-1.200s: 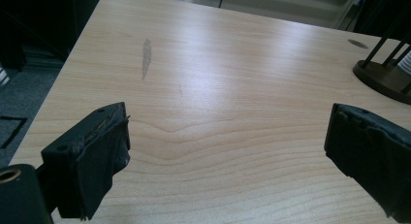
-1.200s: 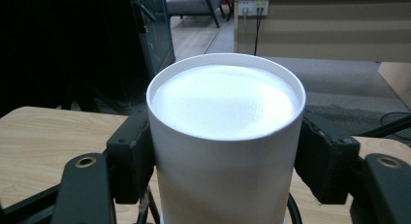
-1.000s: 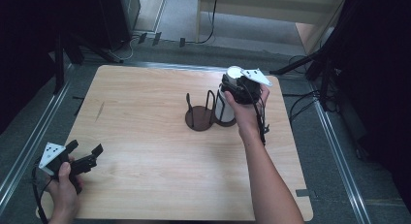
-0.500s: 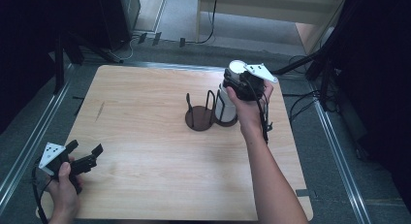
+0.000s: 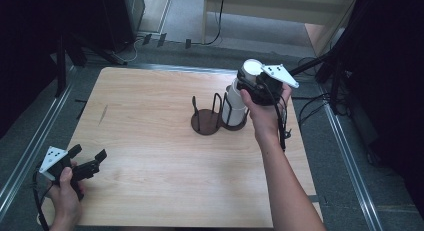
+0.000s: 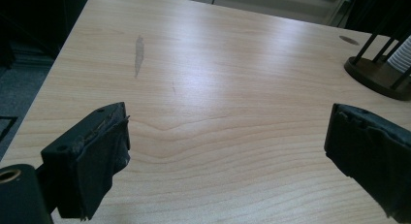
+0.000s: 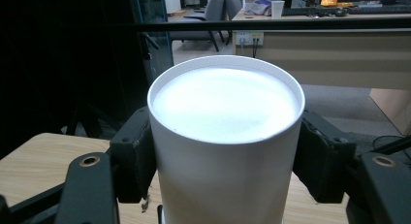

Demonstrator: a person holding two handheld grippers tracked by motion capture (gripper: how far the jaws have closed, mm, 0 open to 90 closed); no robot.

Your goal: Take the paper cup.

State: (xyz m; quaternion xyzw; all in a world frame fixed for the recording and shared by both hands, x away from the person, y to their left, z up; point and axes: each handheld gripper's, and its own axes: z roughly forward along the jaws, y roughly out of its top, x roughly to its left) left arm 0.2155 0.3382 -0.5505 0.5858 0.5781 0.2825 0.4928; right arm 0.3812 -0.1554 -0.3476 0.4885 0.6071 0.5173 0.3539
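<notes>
Dark round wire rack [image 5: 207,122] on pale wood table [image 5: 150,141]. Right gripper [image 5: 249,81] up high, clamped on white paper cup [image 7: 225,136]. Left gripper [image 5: 90,163] low, jaws apart.

Hidden and cut-off parts around the cup stack

In the high view the right hand-held gripper [image 5: 248,82] covers the upper side of the white paper cup stack [image 5: 234,102], and whether it lifts one cup or several cannot be told. In the right gripper view the white cylindrical cup [image 7: 225,151] runs off the bottom edge; in the left gripper view the dark wire-post holder [image 6: 383,71] is cut by the right edge.
</notes>
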